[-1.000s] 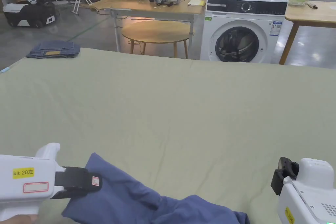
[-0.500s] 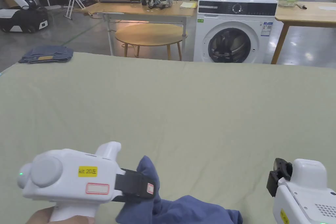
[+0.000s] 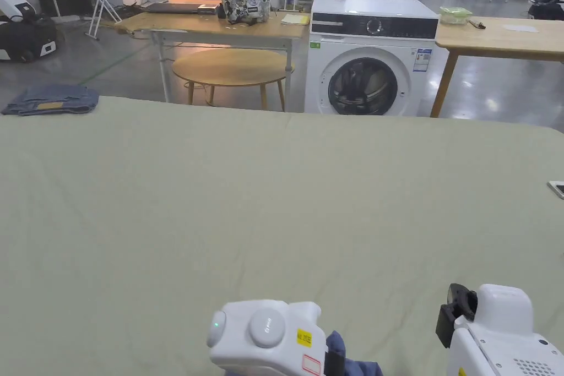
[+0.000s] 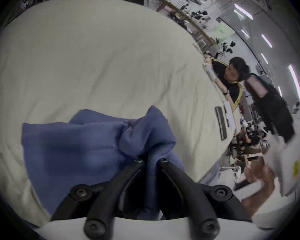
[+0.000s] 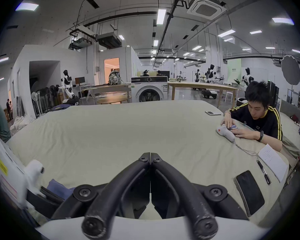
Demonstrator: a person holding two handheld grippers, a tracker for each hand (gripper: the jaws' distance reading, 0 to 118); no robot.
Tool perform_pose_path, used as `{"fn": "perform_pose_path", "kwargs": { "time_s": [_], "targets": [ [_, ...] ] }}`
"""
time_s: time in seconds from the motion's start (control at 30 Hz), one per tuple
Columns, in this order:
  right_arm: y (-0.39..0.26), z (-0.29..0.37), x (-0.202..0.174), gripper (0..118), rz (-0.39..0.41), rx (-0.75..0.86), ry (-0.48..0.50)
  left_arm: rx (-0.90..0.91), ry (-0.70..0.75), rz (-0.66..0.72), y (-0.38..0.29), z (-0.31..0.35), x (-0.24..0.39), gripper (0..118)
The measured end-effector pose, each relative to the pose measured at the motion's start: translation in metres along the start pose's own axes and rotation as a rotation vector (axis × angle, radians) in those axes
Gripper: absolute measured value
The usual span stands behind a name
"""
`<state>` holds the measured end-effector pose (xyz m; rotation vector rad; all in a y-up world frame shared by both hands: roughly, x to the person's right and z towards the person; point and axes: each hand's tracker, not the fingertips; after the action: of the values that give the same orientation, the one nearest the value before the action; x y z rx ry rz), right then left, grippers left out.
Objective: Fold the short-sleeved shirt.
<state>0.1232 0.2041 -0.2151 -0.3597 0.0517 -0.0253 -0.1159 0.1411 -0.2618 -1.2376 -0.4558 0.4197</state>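
Across the pale green surface (image 3: 275, 190) we are pinching the blue shirt (image 4: 87, 145) in our left claw (image 4: 150, 160), while our right claw (image 5: 150, 157) is hovering clenched on nothing.

My left gripper (image 4: 151, 160) has black jaws and a white body with a yellow sticker; the shirt (image 4: 87, 145) between them is plain blue. My right gripper (image 5: 150, 158) is black-jawed and white too. The table cover (image 3: 275, 190) is pale green.

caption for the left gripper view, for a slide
Left gripper shut on a bunched blue shirt over the pale green table cover.
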Motion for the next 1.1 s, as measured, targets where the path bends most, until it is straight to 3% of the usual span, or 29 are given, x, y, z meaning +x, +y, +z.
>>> {"fn": "perform_pose_path", "kwargs": {
  "time_s": [0.1, 0.23, 0.43, 0.47, 0.5, 0.53, 0.57, 0.77, 0.87, 1.1],
  "targets": [
    [-0.002, 0.0, 0.003, 0, -0.005, -0.009, -0.007, 0.002, 0.009, 0.013, -0.006, -0.004, 0.004, 7],
    [-0.003, 0.0, 0.004, 0, 0.0, -0.016, -0.008, 0.02, -0.058, 0.013, -0.009, 0.01, 0.003, 38],
    [-0.001, 0.003, 0.004, 0, -0.001, -0.007, -0.008, 0.084, -0.168, -0.022, -0.003, 0.056, 0.006, 42],
    [-0.001, 0.004, 0.004, 0, -0.001, -0.005, -0.007, 0.101, -0.19, -0.017, -0.003, 0.061, 0.004, 39],
    [-0.001, 0.005, 0.004, 0, -0.001, -0.004, -0.007, 0.126, -0.218, -0.033, -0.003, 0.063, 0.002, 29],
    [-0.001, 0.004, 0.005, 0, -0.002, -0.003, -0.009, 0.139, -0.234, -0.059, -0.003, 0.062, 0.0, 10],
    [-0.002, 0.004, 0.005, 0, -0.004, -0.004, -0.009, 0.125, -0.212, -0.048, 0.002, 0.054, -0.007, 3],
    [-0.004, 0.007, 0.007, 0, -0.008, -0.01, -0.015, -0.007, -0.241, 0.096, -0.008, -0.009, -0.033, 0],
    [-0.006, 0.008, 0.009, 0, -0.006, -0.009, -0.018, -0.035, -0.368, 0.169, -0.017, -0.038, -0.037, 0],
    [-0.005, 0.01, 0.013, 0, -0.011, 0.029, -0.029, -0.033, -0.302, 0.121, -0.027, -0.068, -0.029, 0]
  ]
}}
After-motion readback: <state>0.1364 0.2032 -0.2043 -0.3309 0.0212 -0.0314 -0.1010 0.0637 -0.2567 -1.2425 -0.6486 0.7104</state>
